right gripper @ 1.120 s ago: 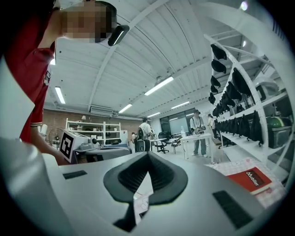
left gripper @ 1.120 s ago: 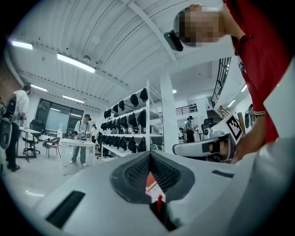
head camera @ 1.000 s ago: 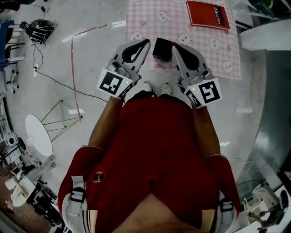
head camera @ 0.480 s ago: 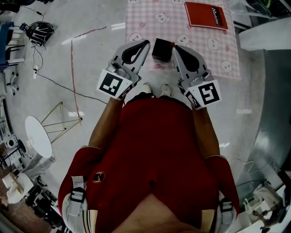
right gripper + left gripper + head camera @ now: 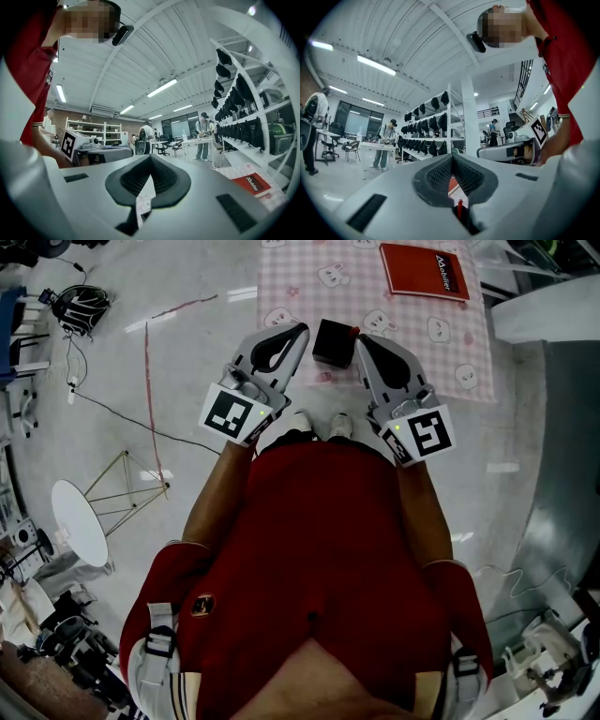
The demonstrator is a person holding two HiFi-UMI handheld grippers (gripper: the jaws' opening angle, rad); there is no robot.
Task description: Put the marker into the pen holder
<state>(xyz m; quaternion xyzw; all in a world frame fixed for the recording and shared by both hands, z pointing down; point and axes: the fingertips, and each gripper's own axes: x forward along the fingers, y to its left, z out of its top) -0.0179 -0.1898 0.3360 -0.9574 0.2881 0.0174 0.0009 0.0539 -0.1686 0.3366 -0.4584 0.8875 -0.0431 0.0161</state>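
- One thin red marker (image 5: 354, 331) shows only as a small red tip at the upper right edge of the square black pen holder (image 5: 332, 341). In the left gripper view a thin red stick seems to rise upright out of a dark shape, and I take these for the same two things.
- From this I judge that the marker already stands inside the pen holder, so the main step looks done. The tip is too small to be sure that it is in and not just beside.
- The pen holder stands on a pink checked cloth (image 5: 300, 287) with small animal figures, near its front edge. A flat red book (image 5: 427, 271) lies well apart, at the far side.
- The left claw (image 5: 301, 328) is pressed together and pinches nothing. In the head view it hangs just left of the pen holder.
- The right claw (image 5: 360, 337) is pressed together too and is empty, just right of the pen holder.
- In my judgement, all that is left is to take both hands away.
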